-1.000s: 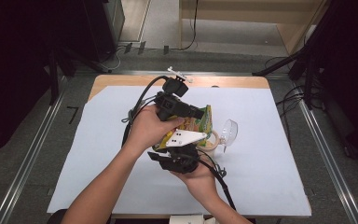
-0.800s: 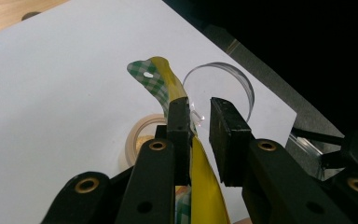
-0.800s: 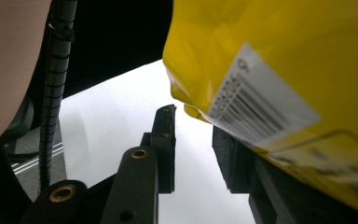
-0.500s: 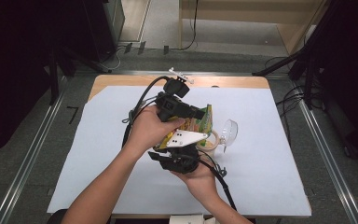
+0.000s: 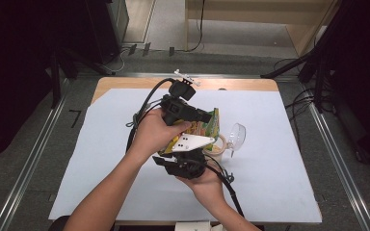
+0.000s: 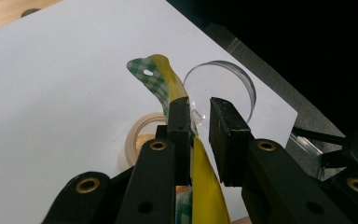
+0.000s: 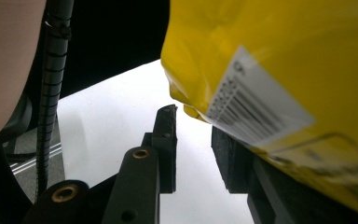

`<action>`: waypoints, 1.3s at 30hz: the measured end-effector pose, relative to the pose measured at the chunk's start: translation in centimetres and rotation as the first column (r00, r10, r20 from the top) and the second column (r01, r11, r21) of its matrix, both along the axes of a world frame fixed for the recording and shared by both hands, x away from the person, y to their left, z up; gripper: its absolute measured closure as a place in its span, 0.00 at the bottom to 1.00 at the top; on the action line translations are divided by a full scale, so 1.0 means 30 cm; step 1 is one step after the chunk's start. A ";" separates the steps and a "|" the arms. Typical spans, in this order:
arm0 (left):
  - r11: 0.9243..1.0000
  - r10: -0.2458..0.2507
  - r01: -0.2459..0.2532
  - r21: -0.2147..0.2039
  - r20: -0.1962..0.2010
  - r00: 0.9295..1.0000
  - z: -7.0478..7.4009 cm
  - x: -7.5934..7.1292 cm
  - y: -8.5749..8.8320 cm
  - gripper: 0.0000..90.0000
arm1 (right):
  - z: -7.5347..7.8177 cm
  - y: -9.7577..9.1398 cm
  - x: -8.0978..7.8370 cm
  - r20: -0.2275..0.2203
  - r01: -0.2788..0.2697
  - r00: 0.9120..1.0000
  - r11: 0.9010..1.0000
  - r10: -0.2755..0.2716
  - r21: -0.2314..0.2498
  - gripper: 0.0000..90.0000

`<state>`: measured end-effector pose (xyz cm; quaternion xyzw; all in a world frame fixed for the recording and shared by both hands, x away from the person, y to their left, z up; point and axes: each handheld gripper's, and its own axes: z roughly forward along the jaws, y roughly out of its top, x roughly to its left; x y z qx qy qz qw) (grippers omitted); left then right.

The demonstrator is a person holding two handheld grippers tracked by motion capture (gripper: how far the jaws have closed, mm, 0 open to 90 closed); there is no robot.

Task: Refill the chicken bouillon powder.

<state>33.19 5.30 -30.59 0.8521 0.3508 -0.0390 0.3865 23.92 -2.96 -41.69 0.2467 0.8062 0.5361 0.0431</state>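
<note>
A yellow snack bag [image 5: 211, 126] with a green-checked top is held tilted above the table's middle. My left gripper [image 5: 206, 117] reaches in from the left and is shut on the bag's upper edge. In the left gripper view the bag [image 6: 168, 79] runs edge-on between the jaws of that gripper [image 6: 198, 116]. My right gripper [image 7: 193, 126] sits under the bag, below its white three-cornered plate [image 5: 192, 142]. Its jaws stand apart with white paper showing between them. The bag [image 7: 270, 60], with its barcode label [image 7: 256, 107], hangs over the right-hand jaw.
A small beige tub [image 5: 220, 144] stands just under the bag, with a clear dome lid [image 5: 237, 134] lying beside it on the right. A white sheet [image 5: 270, 168] covers most of the wooden table [image 5: 125, 83]. Black cables trail from both grippers.
</note>
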 end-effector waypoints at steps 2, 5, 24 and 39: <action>1.000 0.007 -0.007 -0.002 -0.001 1.000 -0.001 0.004 0.002 0.87 | 0.002 0.000 0.003 -0.005 -0.003 1.000 1.000 0.003 0.000 0.80; 1.000 0.010 -0.010 -0.006 -0.005 1.000 -0.006 0.013 0.005 0.87 | 0.006 -0.001 0.012 -0.012 -0.006 1.000 1.000 0.006 -0.012 0.80; 1.000 0.005 -0.005 0.003 -0.069 0.998 -0.014 0.076 -0.009 0.88 | 0.012 -0.007 0.049 -0.053 0.001 0.999 1.000 -0.002 -0.026 0.77; 1.000 0.006 -0.005 0.005 -0.145 0.989 -0.023 0.107 -0.002 0.88 | 0.027 -0.009 0.052 -0.045 -0.001 0.999 0.999 -0.002 -0.052 0.80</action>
